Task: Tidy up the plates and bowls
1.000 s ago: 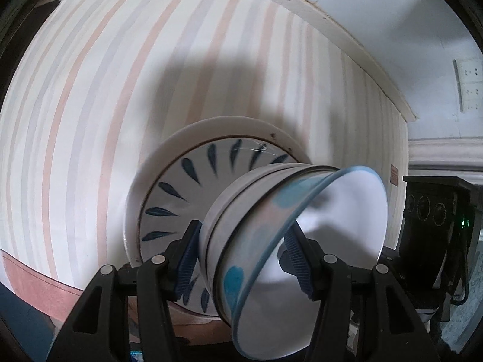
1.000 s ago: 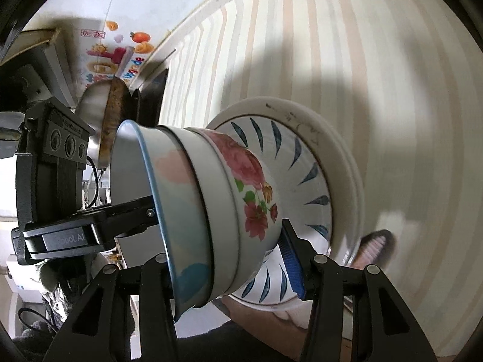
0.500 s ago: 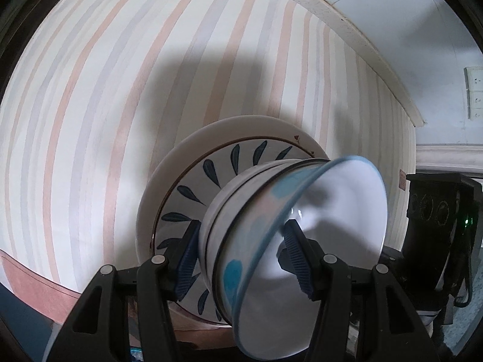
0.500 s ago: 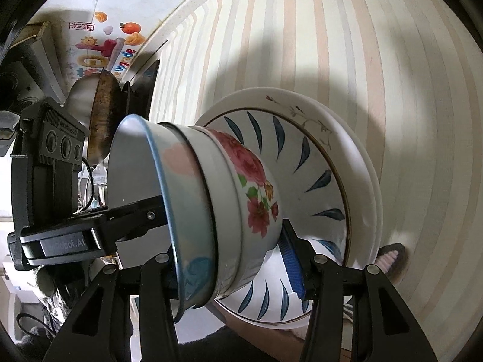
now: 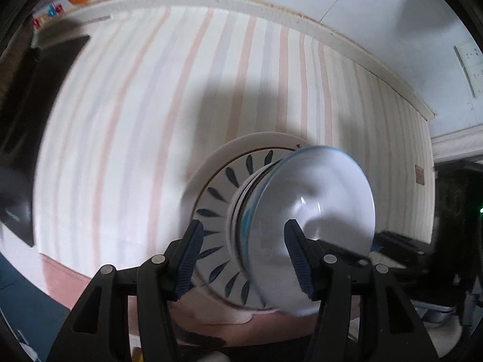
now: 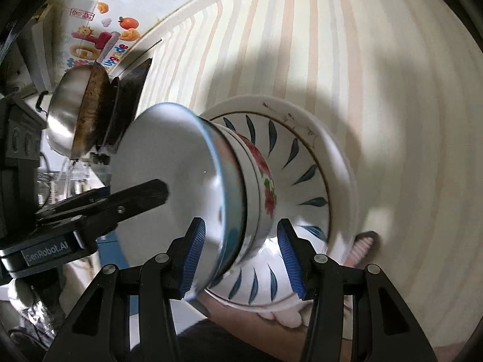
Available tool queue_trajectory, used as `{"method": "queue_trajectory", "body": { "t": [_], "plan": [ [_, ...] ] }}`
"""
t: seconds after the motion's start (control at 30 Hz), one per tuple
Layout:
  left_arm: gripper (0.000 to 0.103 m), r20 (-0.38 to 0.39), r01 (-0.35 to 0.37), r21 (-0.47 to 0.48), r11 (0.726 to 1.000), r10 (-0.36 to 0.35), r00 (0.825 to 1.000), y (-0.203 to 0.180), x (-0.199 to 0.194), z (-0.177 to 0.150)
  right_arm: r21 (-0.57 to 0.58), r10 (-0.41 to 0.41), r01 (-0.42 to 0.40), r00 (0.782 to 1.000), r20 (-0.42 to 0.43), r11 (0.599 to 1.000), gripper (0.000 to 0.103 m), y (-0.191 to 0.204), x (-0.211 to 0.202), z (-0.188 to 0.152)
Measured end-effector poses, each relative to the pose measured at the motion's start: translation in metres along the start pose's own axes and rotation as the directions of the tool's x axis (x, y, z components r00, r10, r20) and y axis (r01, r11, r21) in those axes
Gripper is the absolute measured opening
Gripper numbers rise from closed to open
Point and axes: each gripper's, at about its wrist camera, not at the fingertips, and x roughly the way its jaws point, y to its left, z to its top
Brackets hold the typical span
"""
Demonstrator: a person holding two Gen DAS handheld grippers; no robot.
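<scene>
A: Bench under striped cloth (image 5: 145, 126), white wall behind.

B: Tongs?

A: Left gripper (image 5: 245, 258) wide: one finger inside the blue-rimmed bowl (image 5: 320, 208), outer pad clear of the stack's wall. Right gripper (image 6: 241, 255) straddles the same rim and the floral bowl (image 6: 267, 187) nested under it. Can't tell if it pinches.

B: Where's the stack?

A: Bowls sit on the leaf-pattern plate (image 5: 215, 194), which lies on a white plate (image 5: 211, 161), well apart from the bench's wall edge. Steel pot (image 6: 65, 114) beyond.
</scene>
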Motion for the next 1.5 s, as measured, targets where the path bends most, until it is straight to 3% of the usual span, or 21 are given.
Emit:
{"method": "queue_trajectory", "body": {
  "t": [0.1,0.13,0.23,0.27,0.37,0.43,0.63,0.9,1.07,1.3,1.5],
  "plan": [
    [0.054,0.040,-0.043,0.023,0.999,0.042,0.998,0.003,-0.016,-0.011,-0.029,-0.073,0.074,0.997,0.035,0.997,0.060,0.017,-0.018,-0.010],
    [0.059,0.063,-0.058,0.031,0.998,0.056,0.996,0.005,-0.024,-0.017,-0.039,-0.091,0.093,0.995,0.050,0.995,0.065,0.024,-0.025,-0.015],
    [0.089,0.132,-0.098,0.042,0.994,0.091,0.987,0.008,-0.046,-0.029,-0.068,-0.168,0.176,0.980,0.110,0.982,0.086,0.046,-0.043,-0.030],
    [0.092,0.155,-0.102,0.041,0.994,0.094,0.983,0.011,-0.052,-0.033,-0.072,-0.184,0.194,0.974,0.129,0.978,0.089,0.050,-0.049,-0.034],
    [0.092,0.211,-0.114,0.039,0.993,0.104,0.972,0.018,-0.070,-0.046,-0.051,-0.248,0.262,0.949,0.194,0.964,0.092,0.065,-0.066,-0.049],
    [0.093,0.268,-0.142,0.045,0.989,0.125,0.955,0.016,-0.084,-0.053,-0.023,-0.278,0.292,0.930,0.239,0.956,0.095,0.072,-0.077,-0.060],
    [0.093,0.367,-0.161,0.082,0.983,0.121,0.922,0.014,-0.127,-0.075,0.041,-0.356,0.371,0.849,0.391,0.928,0.099,0.102,-0.117,-0.098],
    [0.095,0.454,-0.150,0.106,0.983,0.086,0.887,0.006,-0.176,-0.112,0.072,-0.372,0.389,0.787,0.492,0.919,0.100,0.140,-0.160,-0.146],
    [0.095,0.514,-0.160,0.112,0.981,0.081,0.854,-0.003,-0.205,-0.147,0.072,-0.372,0.402,0.744,0.555,0.913,0.100,0.161,-0.189,-0.181],
    [0.095,0.579,-0.170,0.107,0.980,0.078,0.812,-0.013,-0.243,-0.212,0.041,-0.352,0.426,0.685,0.638,0.904,0.101,0.197,-0.230,-0.257],
    [0.095,0.611,-0.168,0.079,0.983,0.086,0.787,-0.011,-0.269,-0.272,0.021,-0.330,0.432,0.655,0.680,0.902,0.101,0.220,-0.252,-0.325]
  ]
}}
